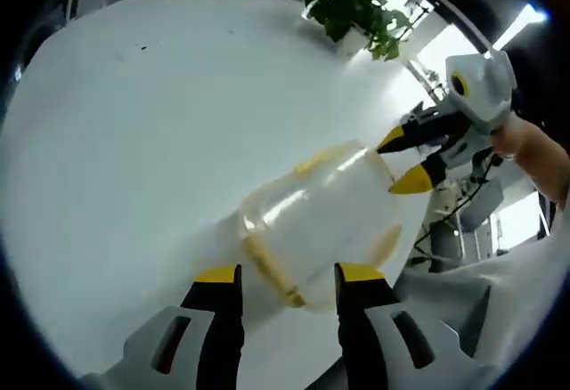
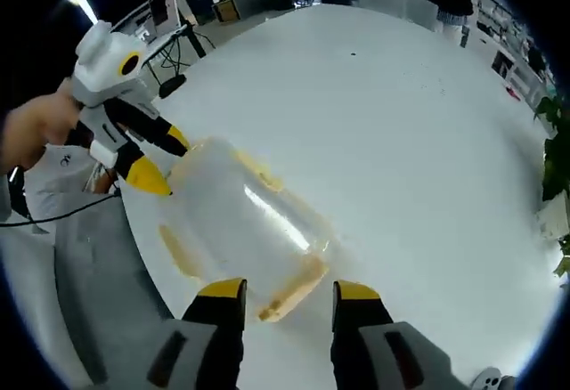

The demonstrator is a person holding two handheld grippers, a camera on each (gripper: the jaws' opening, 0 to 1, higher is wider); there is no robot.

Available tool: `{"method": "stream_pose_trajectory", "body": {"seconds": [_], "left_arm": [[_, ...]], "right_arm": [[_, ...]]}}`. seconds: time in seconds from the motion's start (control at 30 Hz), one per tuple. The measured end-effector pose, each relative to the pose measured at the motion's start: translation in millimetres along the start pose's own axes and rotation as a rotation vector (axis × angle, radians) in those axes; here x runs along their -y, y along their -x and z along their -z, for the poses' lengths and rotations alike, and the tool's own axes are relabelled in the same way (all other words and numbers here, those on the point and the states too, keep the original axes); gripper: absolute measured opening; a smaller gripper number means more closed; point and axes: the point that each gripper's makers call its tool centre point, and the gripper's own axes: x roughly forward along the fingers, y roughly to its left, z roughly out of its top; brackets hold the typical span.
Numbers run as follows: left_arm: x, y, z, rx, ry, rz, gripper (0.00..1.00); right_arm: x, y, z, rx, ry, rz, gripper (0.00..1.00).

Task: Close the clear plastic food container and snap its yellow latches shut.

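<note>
A clear plastic container (image 1: 321, 225) was seen lying near the edge of a white desk (image 1: 134, 141), its lid on top and its yellow latches (image 1: 272, 270) visible through the plastic along the sides. The left gripper (image 1: 287, 274) was held over the container's near end, its yellow-tipped black fingers (image 1: 218, 276) spread apart on either side of a latch — nothing was gripped between them. At the far end, the right gripper (image 1: 405, 158) was brought in from the right, its two pointed yellow tips just beside the container's corner.

From the right gripper view, the same container (image 2: 240, 225) was shown lengthwise, with a yellow latch (image 2: 289, 290) lying close in front of the right gripper (image 2: 289, 290); those fingers (image 2: 356, 292) were likewise parted and held nothing. The left gripper (image 2: 156, 158) was pictured at the opposite end, gripped by a person's hand (image 2: 31, 132) — its tips near the lid's corner. A potted plant (image 1: 352, 7) stood at the desk's far side, and people were visible in the background beyond the desk.
</note>
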Motion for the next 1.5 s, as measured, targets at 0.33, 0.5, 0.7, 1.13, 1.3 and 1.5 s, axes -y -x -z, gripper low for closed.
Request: {"method": "stream_pose_trajectory", "body": {"seconds": [0.33,0.5,0.7,1.13,1.3,1.5], "left_arm": [[12.6,-8,-2.1,-0.026,-0.045,-0.037,0.48],[9.3,-10,-0.3,-0.042,-0.065,-0.065,0.48],[10.5,-12,-0.9,-0.039,-0.025,-0.068,0.48],[11.8,-15,-3.0,-0.041,0.008,-0.074,0.44],[8.7,-18,-3.4,-0.036,0.067,-0.079,0.41],[8.9,-19,-6.1,-0.033,0.078,-0.078,0.41]], "right_arm": [[-13,-6,2.3,-0.008,-0.054,-0.05,0.42],[-13,-7,2.9,-0.013,-0.089,-0.057,0.42],[-14,-8,2.1,-0.013,-0.11,-0.058,0.43],[-16,-11,-0.9,-0.019,-0.147,-0.04,0.41],[-16,-13,-1.0,-0.021,-0.174,-0.032,0.41],[-17,-17,-4.3,-0.018,-0.207,-0.015,0.41]]}}
